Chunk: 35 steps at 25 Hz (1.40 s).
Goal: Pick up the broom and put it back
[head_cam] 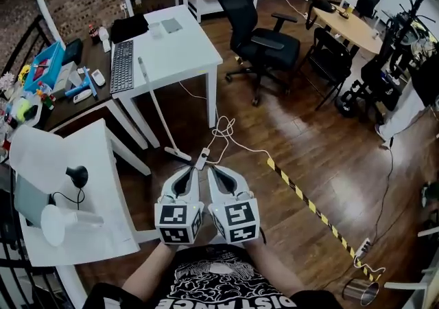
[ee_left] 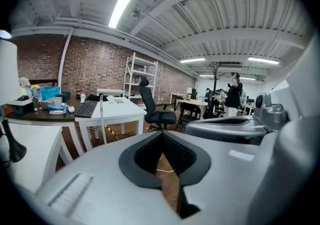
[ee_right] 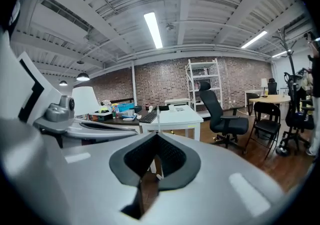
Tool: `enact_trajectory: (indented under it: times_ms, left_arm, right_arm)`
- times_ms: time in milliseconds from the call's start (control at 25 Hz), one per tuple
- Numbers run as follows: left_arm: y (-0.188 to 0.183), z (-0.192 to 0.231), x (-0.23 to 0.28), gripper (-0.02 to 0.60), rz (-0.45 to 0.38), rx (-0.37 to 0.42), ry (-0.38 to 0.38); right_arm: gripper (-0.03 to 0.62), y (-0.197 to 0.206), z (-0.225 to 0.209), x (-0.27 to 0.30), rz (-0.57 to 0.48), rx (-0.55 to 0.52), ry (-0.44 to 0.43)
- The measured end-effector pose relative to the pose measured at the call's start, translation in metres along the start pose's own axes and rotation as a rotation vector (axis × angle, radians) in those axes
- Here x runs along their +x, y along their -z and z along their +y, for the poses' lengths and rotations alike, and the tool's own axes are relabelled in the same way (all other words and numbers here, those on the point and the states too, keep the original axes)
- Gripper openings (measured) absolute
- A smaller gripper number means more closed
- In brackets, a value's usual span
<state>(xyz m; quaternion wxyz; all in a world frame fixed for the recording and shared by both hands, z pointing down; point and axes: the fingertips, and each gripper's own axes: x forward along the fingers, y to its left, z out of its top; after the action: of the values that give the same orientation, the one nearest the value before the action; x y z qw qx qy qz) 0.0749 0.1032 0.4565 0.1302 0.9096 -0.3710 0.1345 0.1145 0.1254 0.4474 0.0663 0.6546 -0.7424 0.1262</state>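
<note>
The broom (head_cam: pixel 159 114) is a thin white stick with a small flat head on the floor, leaning against the front edge of the white desk (head_cam: pixel 185 53). It stands just ahead of both grippers. In the left gripper view the broom handle (ee_left: pixel 101 119) rises left of centre; in the right gripper view the broom handle (ee_right: pixel 158 116) shows just above the jaw tips. My left gripper (head_cam: pixel 193 169) and right gripper (head_cam: pixel 211 167) are held side by side, close together, pointing at the broom's foot. Both are shut with nothing between the pads, as seen for the left gripper (ee_left: pixel 162 134) and the right gripper (ee_right: pixel 156 135).
A power strip with a white cable (head_cam: pixel 202 158) lies on the wood floor beside the broom head. A keyboard (head_cam: pixel 122 64) sits on the desk, and a black office chair (head_cam: pixel 257 33) stands to its right. Yellow-black tape (head_cam: pixel 309 204) crosses the floor. A white table with a lamp (head_cam: pixel 96 184) stands at left.
</note>
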Motion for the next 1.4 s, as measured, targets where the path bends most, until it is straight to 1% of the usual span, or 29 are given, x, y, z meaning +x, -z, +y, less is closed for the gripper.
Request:
enact_trajectory:
  times_ms: [240,560,680,880,1080,1400]
  left_arm:
    - [-0.018,0.010,0.028,0.006,-0.025,-0.009,-0.076]
    - [-0.032,0.037,0.047,0.006,-0.040,-0.021,-0.178]
    - [-0.036,0.054,0.052,0.006,-0.045,-0.025,-0.212]
    - [-0.042,0.088,0.064,0.005,-0.060,-0.079,-0.258]
    - [-0.050,0.127,0.093,0.006,-0.066,-0.099,-0.285]
    - [-0.072,0.194,0.136,0.006,-0.064,-0.130,-0.320]
  right_arm:
    - [0.002,-0.012,-0.021,0.024,-0.012,-0.003,-0.069]
    - [0.002,-0.029,-0.021,0.061,-0.025,-0.029,-0.177]
    - [0.002,-0.032,-0.018,0.081,-0.014,-0.033,-0.213]
    - [0.002,-0.035,-0.009,0.120,0.012,-0.052,-0.263]
    - [0.002,-0.038,-0.004,0.169,0.033,-0.063,-0.295]
    - [0.002,-0.061,0.000,0.251,0.048,-0.085,-0.331]
